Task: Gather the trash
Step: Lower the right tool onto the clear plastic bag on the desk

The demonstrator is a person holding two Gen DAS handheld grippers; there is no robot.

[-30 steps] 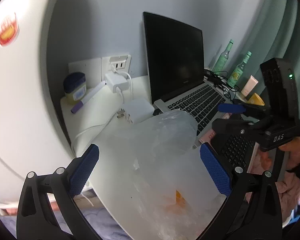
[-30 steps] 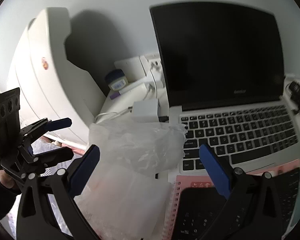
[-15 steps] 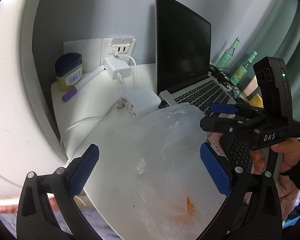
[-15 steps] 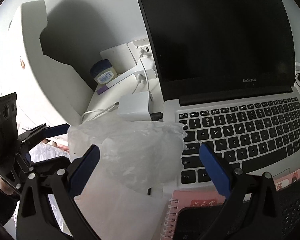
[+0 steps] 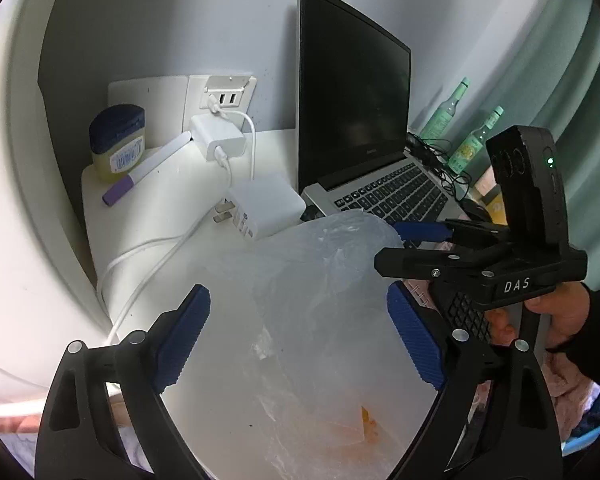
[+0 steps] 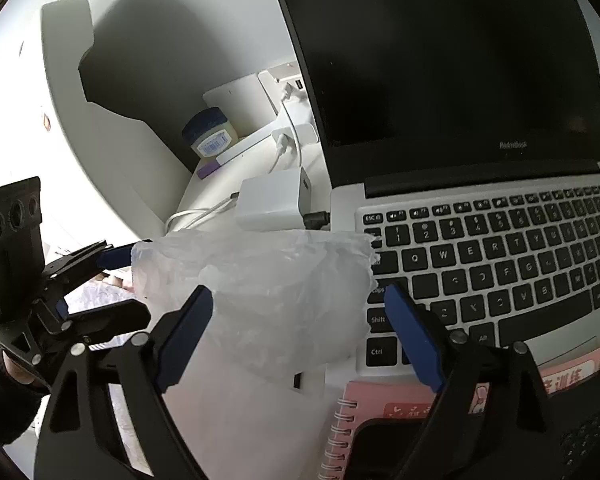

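The bag (image 5: 300, 320) is a clear, crinkled plastic film lying on the white table (image 5: 148, 240), beside the laptop (image 5: 380, 184). Its long axis runs from the near table edge toward the charger (image 5: 266, 210). The far end stands up in a rounded, puffed fold that ends just short of the charger; the near end lies flat. Orange residue (image 5: 366, 420) shows through the film at the near end. In the right wrist view the raised fold of the bag (image 6: 268, 280) has a ragged edge next to the laptop (image 6: 500, 260) keyboard.

Left claw (image 5: 296, 340): jaws wide but closing. The bag lies between and below the ribbed blue pads (image 5: 184, 336); the pads do not press on it.

Right claw (image 6: 298, 336): jaws wide but closing. The raised fold lies between the pads (image 6: 184, 332); no grip is visible. In the left wrist view the right claw (image 5: 412, 244) sits at the bag's laptop side, held by a hand (image 5: 560, 316) in a dark sleeve.

Other items:
- Jar (image 5: 118, 142), round, blue lid, yellowish body, at the table's back corner.
- Marker (image 5: 144, 172), white barrel, purple cap, beside the jar.
- Wall plug (image 5: 218, 140), white, with a white cable (image 5: 148, 264) trailing off the table edge.
- Notebook (image 6: 380, 420), pink, spiral-bound, in front of the laptop.
- Two green bottles (image 5: 476, 140), upright, behind the laptop.
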